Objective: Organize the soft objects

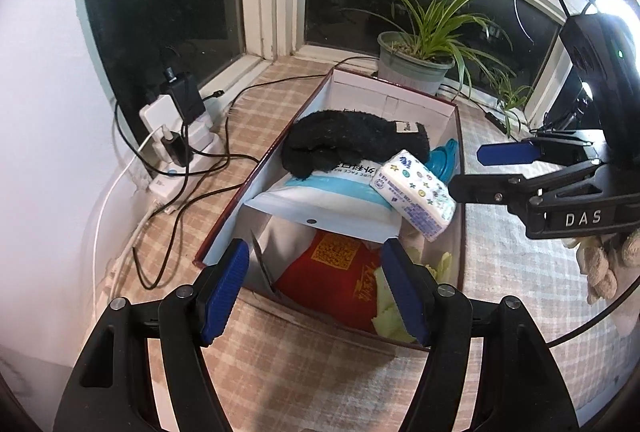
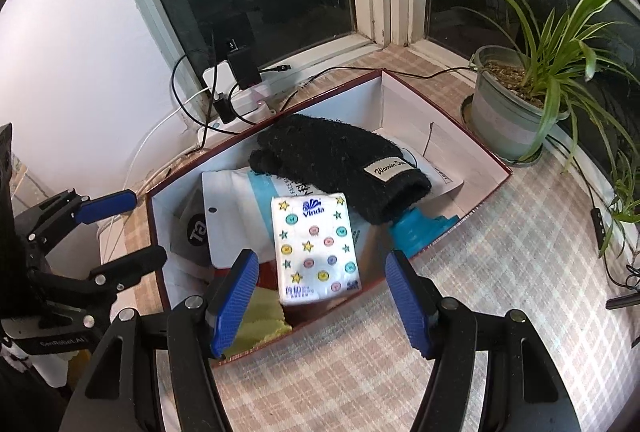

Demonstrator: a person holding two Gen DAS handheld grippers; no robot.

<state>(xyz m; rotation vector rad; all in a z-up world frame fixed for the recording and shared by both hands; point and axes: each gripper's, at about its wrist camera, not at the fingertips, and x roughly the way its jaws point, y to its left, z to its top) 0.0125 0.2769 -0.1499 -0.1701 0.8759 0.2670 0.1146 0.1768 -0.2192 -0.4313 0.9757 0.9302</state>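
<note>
An open cardboard box (image 1: 224, 216) (image 2: 472, 148) with a red rim stands on the checked cloth. A black fuzzy mitten (image 1: 352, 140) (image 2: 332, 156) lies on top, over a white and blue face mask pack (image 1: 320, 200) (image 2: 232, 208). A star-printed tissue pack (image 1: 416, 192) (image 2: 314, 248) rests beside it, by a teal thing (image 2: 416, 228). Lower in the box are a red pouch (image 1: 332, 268) and yellow cloth (image 2: 260, 320). My left gripper (image 1: 314, 296) (image 2: 128, 232) is open over the box's near end, empty. My right gripper (image 2: 320, 302) (image 1: 486, 172) is open just short of the tissue pack, not touching it.
A power strip with chargers and tangled cables (image 1: 172, 136) (image 2: 236, 92) sits at the left by the window. A potted plant (image 1: 416, 60) (image 2: 508, 112) stands behind the box. A beige plush toy (image 1: 600, 264) lies at the right on the cloth.
</note>
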